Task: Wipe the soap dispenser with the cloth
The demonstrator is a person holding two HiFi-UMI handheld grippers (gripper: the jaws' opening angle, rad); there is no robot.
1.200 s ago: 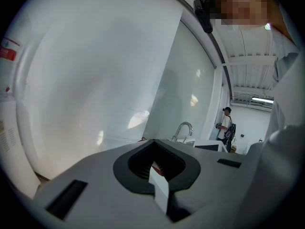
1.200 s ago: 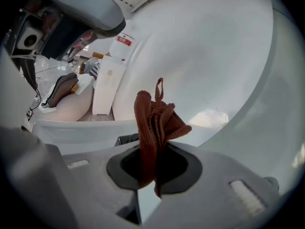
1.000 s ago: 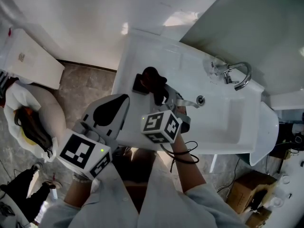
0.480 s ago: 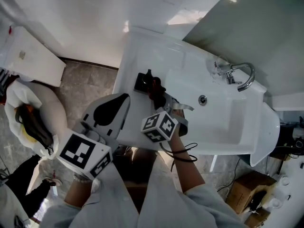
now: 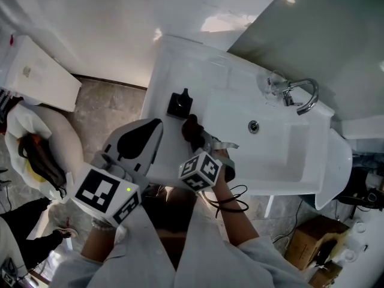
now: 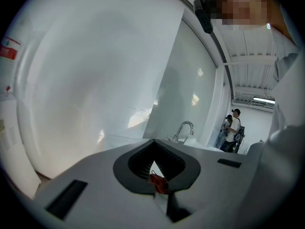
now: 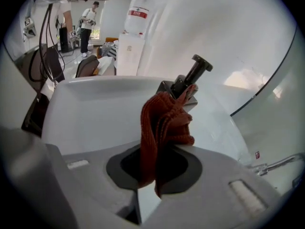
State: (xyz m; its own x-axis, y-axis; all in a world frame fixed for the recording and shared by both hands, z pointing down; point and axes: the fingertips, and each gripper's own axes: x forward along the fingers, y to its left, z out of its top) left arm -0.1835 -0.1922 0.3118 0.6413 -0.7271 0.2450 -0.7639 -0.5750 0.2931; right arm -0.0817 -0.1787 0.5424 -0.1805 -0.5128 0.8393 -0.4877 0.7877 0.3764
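right gripper (image 7: 148, 184) clamps cloth (image 7: 164, 123), just beside dispenser (image 7: 190, 78) on counter (image 5: 174, 65) | left gripper (image 6: 153, 173) jaws together on red scrap (image 6: 158, 182), near counter's edge

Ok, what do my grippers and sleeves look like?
The left gripper and right gripper are pale grey plastic with black-padded tongs. Each carries a cube of black-and-white square markers; the left cube has a green light. Sleeves are pale blue-grey; a black cord loops the right wrist.

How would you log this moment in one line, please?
right gripper: shut on red cloth, beside black soap dispenser | left gripper: shut on red scrap
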